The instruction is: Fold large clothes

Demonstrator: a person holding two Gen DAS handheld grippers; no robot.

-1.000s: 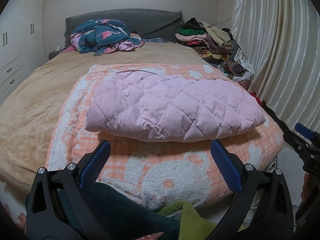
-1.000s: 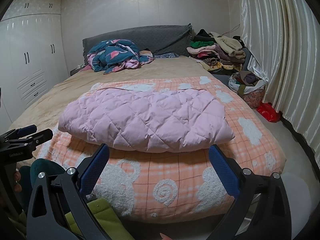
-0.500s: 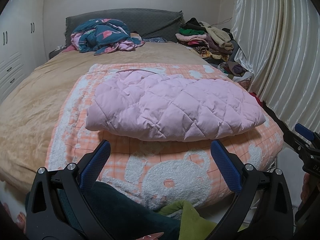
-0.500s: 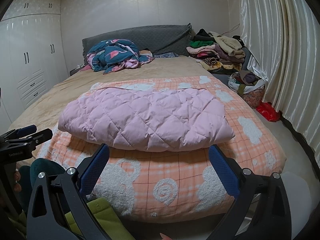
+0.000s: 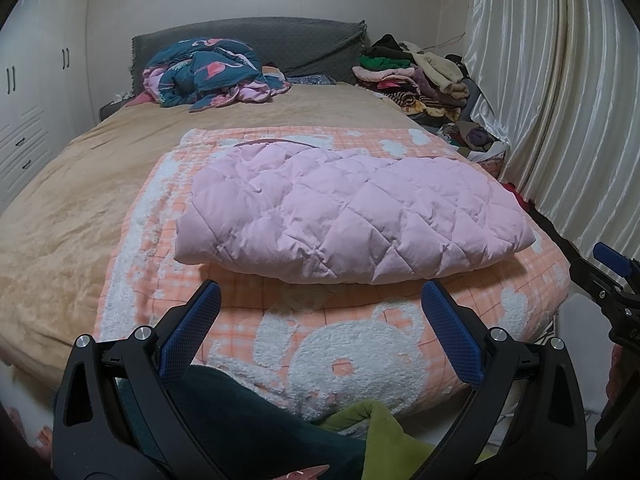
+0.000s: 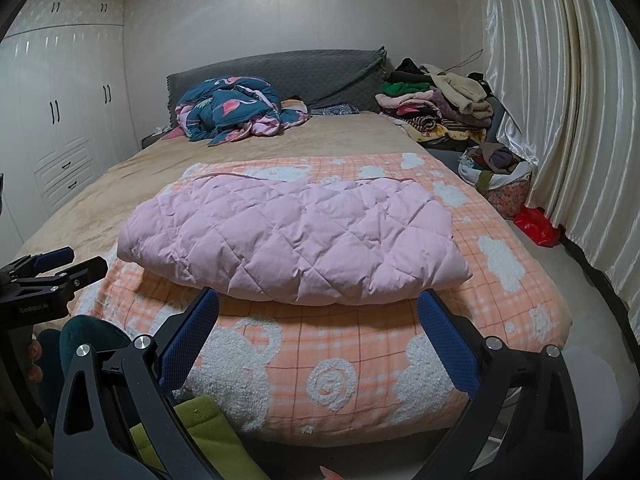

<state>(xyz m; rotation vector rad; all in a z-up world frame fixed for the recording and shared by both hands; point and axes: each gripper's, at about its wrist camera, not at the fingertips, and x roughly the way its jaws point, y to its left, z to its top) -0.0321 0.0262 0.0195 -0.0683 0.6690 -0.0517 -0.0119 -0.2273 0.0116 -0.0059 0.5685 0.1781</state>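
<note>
A pink quilted jacket (image 5: 352, 216) lies folded into a thick rectangle on an orange checked blanket (image 5: 344, 356) at the foot of the bed; it also shows in the right wrist view (image 6: 296, 240). My left gripper (image 5: 318, 296) is open and empty, just short of the jacket's near edge. My right gripper (image 6: 318, 300) is open and empty, its fingertips level with the jacket's near edge. Each gripper shows at the side of the other's view: the right gripper (image 5: 612, 276) and the left gripper (image 6: 52, 272).
A crumpled blue flamingo quilt (image 6: 236, 108) lies by the grey headboard (image 6: 320, 76). A pile of clothes (image 6: 436, 100) and a bag of clothes (image 6: 500, 176) stand at the right by the curtains. White wardrobes (image 6: 56, 128) line the left wall. Green and teal cloth (image 5: 360, 436) lies below the grippers.
</note>
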